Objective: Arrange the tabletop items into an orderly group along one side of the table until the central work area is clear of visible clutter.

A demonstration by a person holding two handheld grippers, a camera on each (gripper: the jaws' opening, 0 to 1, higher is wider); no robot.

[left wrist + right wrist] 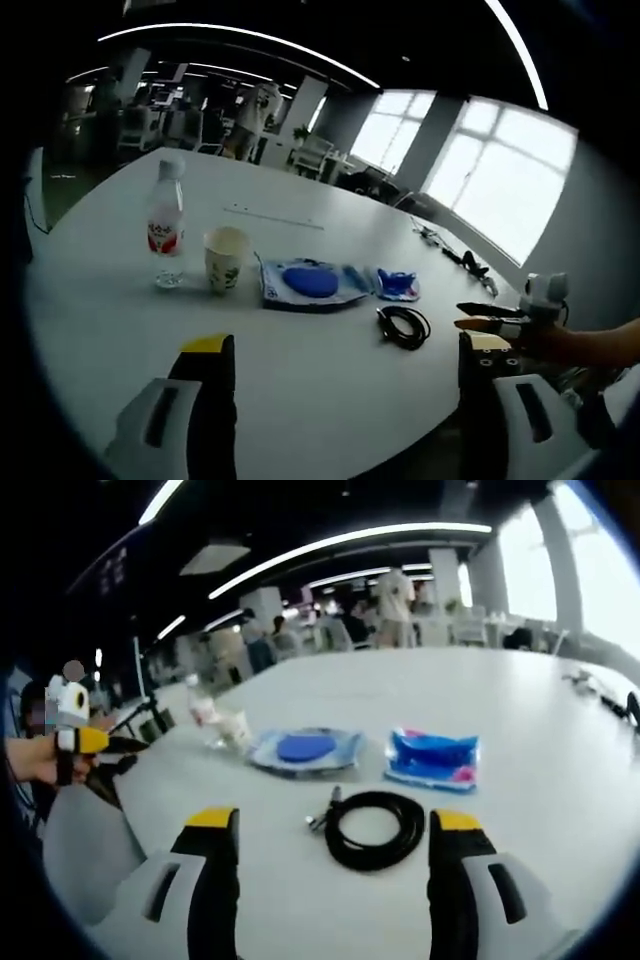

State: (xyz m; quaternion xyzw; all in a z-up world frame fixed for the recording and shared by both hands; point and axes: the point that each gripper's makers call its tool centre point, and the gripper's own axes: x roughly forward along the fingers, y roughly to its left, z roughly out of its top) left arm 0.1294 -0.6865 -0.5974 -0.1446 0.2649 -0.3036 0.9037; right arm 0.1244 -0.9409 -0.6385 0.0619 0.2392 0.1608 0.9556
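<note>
Presently, five items stand in one row on the white table (pixel 110 330). In the left gripper view they run: one clear water bottle (pixel 166 224) with a red label, upright; one paper cup (pixel 225 259), upright, just beside the bottle; one clear packet holding a blue disc (pixel 309 283); one smaller blue packet (pixel 397 284), touching or nearly touching the first packet; and one coiled black cable (pixel 404 326), lying nearer the table edge, apart from the small packet.

The left gripper (pixel 340 375) is held above the near part of the table; its jaws stand wide apart with nothing between them. The right gripper (pixel 478 316) enters from the right, off the table's edge, carried in a person's hand (pixel 575 345); its tips appear slightly parted.

In the right gripper view the right gripper (pixel 335 842) stands with jaws wide apart and empty, and the cable (pixel 376 827) lies on the table between and just ahead of them. The two packets lie beyond it, side by side.

At far end of the table lie further dark objects (pixel 468 262), too small to identify.
</note>
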